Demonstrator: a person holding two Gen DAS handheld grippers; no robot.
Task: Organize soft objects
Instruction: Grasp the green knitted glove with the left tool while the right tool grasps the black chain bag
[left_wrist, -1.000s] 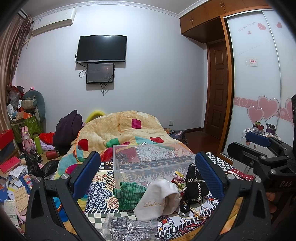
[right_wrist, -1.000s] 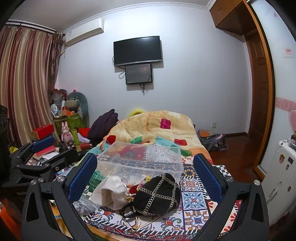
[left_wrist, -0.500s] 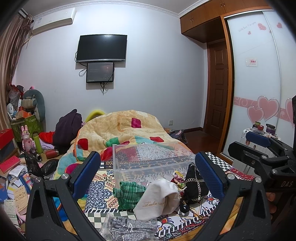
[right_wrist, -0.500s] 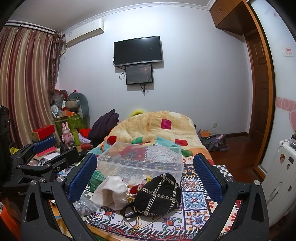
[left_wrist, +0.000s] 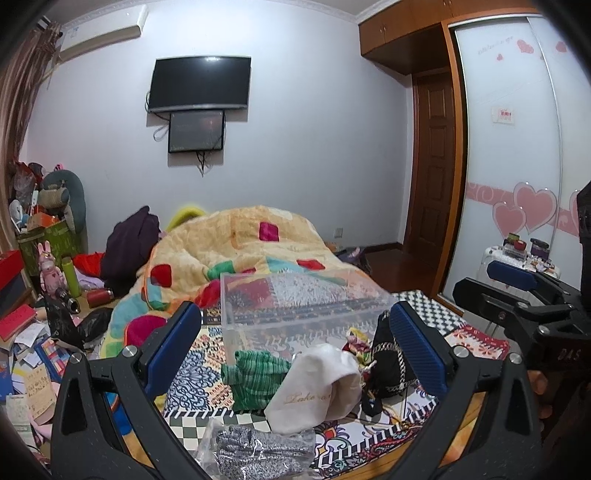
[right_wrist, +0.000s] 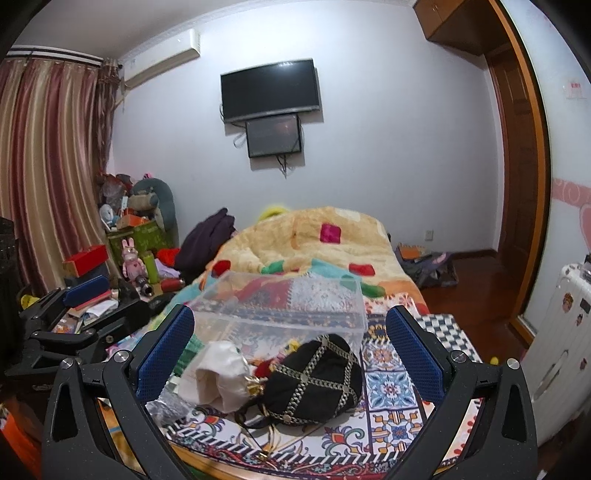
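A clear plastic bin (left_wrist: 303, 306) stands on the patterned bed cover, also in the right wrist view (right_wrist: 280, 310). In front of it lie a green knit piece (left_wrist: 255, 376), a white cloth pouch (left_wrist: 317, 387) (right_wrist: 221, 373), a black pouch with chain trim (right_wrist: 314, 380) (left_wrist: 388, 354) and a grey patterned item in a clear bag (left_wrist: 255, 454). My left gripper (left_wrist: 295, 354) is open and empty, held above and short of the pile. My right gripper (right_wrist: 290, 354) is open and empty, facing the black pouch.
A yellow patchwork quilt (left_wrist: 240, 251) is heaped behind the bin. Boxes, toys and papers clutter the floor at the left (left_wrist: 40, 280). A white suitcase (right_wrist: 554, 350) stands at the right by the wardrobe. The bed's wooden front edge (right_wrist: 221, 465) is just below the grippers.
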